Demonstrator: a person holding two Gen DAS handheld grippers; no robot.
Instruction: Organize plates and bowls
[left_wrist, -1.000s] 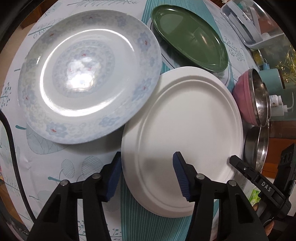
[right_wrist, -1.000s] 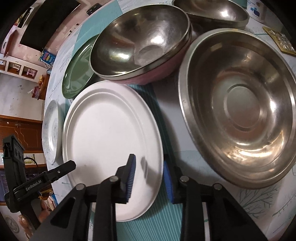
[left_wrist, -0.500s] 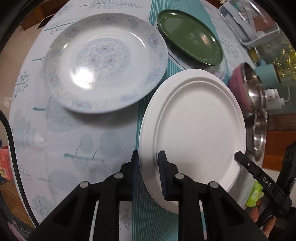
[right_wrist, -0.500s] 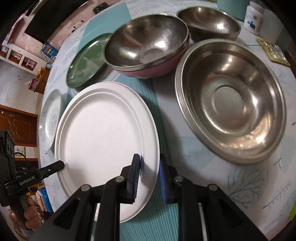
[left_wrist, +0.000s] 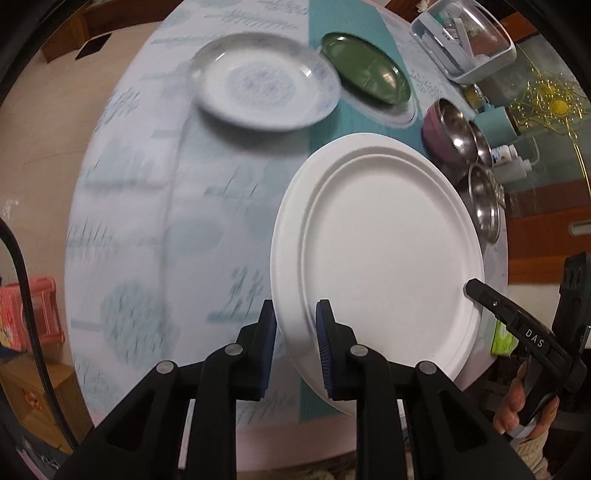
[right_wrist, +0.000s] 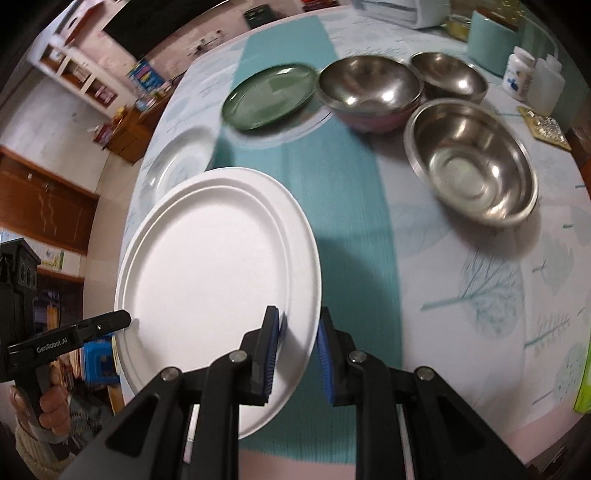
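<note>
1. Both claws now pinch the white plate (left_wrist: 380, 254): left claw (left_wrist: 295, 347) clamped on its 7 o'clock rim, right claw (right_wrist: 297, 350) on the opposite edge.
2. A second ago it sat flat on the table (left_wrist: 147, 221); now it's lifted clear.
3. Probably heading for the floral plate (left_wrist: 266, 85) at 11 o'clock, to stack.

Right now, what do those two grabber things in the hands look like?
Both are black plastic tongs with silver rivets and ribbed blue pads. The left gripper has white "GenRobot.AI" lettering on its side; the right gripper says "DAS". Cream knitted cuffs show at both wrists.
</note>
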